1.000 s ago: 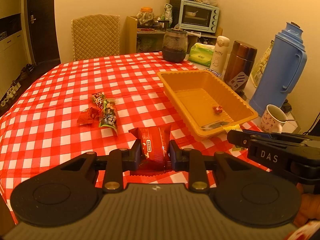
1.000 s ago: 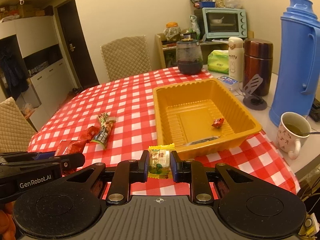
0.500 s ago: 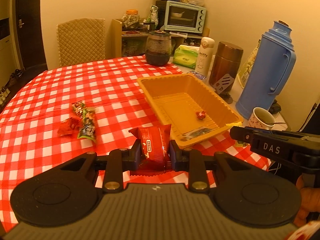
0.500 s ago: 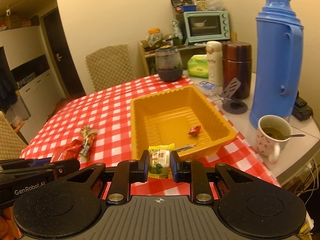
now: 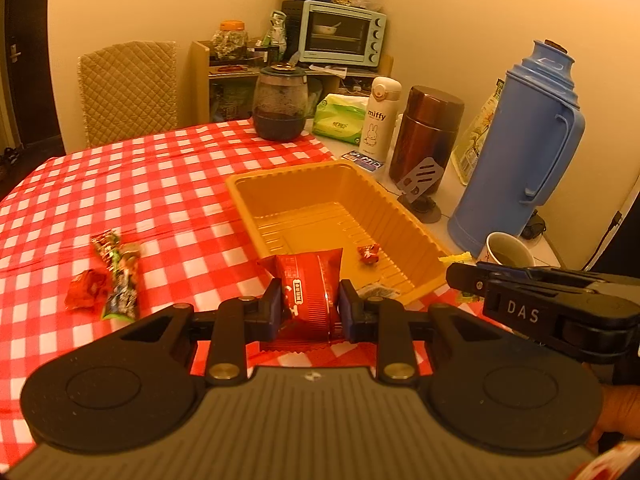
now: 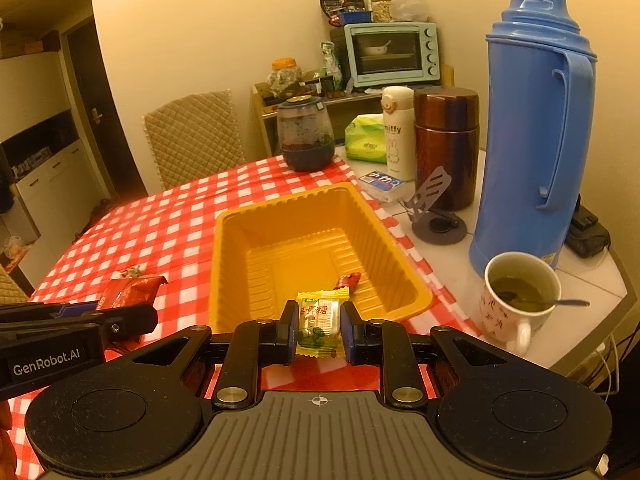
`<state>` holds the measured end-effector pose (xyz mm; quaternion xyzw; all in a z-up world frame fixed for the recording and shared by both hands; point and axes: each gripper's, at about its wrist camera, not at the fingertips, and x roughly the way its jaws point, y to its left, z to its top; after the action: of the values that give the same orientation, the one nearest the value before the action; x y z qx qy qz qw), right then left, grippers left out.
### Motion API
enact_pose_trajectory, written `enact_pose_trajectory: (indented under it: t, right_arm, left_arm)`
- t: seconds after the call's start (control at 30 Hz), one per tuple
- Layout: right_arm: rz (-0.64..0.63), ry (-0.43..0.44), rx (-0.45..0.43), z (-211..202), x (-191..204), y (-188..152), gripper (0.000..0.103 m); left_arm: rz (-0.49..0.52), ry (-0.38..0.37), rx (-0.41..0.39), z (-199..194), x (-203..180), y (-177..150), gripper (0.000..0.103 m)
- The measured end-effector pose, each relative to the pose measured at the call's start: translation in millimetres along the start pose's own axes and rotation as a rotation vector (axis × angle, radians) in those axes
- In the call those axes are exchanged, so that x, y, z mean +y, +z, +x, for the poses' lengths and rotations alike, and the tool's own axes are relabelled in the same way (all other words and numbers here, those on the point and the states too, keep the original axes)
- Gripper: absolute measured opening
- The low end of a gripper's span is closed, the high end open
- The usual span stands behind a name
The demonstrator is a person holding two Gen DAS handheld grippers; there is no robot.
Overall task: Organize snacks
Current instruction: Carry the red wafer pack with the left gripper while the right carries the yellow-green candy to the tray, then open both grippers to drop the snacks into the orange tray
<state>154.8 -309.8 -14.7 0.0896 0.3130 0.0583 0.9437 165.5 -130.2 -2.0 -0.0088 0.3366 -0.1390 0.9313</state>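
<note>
**A:** Left wrist view, entries?

**B:** Left gripper (image 5: 307,303), fingers clenched on a red snack packet (image 5: 306,286), held above the checked counter (image 5: 160,184) just short of the near rim of the yellow tray (image 5: 256,200). One small red candy (image 5: 369,253) already lies in the tray. On the counter to the left: a red wrapper (image 5: 86,289) touching a green snack bar (image 5: 120,280).

**A:** Hazard?

**B:** Packet is gripped low, its top flopping free. Let go this far back, it would likely land on the cloth or hang on the rim.

**A:** Right wrist view?

**B:** Right gripper (image 6: 317,327), fingers pinching a yellow candy sachet (image 6: 319,322) near the tray's near wall. To the right, a full mug (image 6: 518,300) with a spoon, and a blue thermos (image 6: 532,128) beyond it.

**A:** Hazard?

**B:** Both grippers converge on the same near edge; they could knock together. A rightward swing might clip the mug and spill it.
</note>
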Motion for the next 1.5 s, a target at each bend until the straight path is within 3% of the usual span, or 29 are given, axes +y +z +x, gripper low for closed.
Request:
enact_pose_trajectory:
  t: [0.7, 0.77, 1.17, 1.5]
  right_arm:
    - [0.036, -0.031, 0.034, 76.8, -33.7, 29.7, 0.022]
    - [0.039, -0.033, 0.035, 80.8, -35.3, 30.7, 0.022]
    - [0.046, -0.003, 0.056, 90.0, -31.0, 24.4, 0.023]
    - [0.043, 0.041, 0.054, 96.6, -19.9, 25.8, 0.023]
  left_arm:
    - [0.029, -0.054, 0.047, 99.7, -6.0, 26.5, 0.026]
    - [0.038, -0.057, 0.049, 105.5, -4.4, 26.4, 0.031]
    - [-0.048, 0.021, 0.060, 83.9, 36.4, 7.1, 0.033]
    - [-0.087, 0.029, 0.050, 73.7, 48.1, 2.0, 0.034]
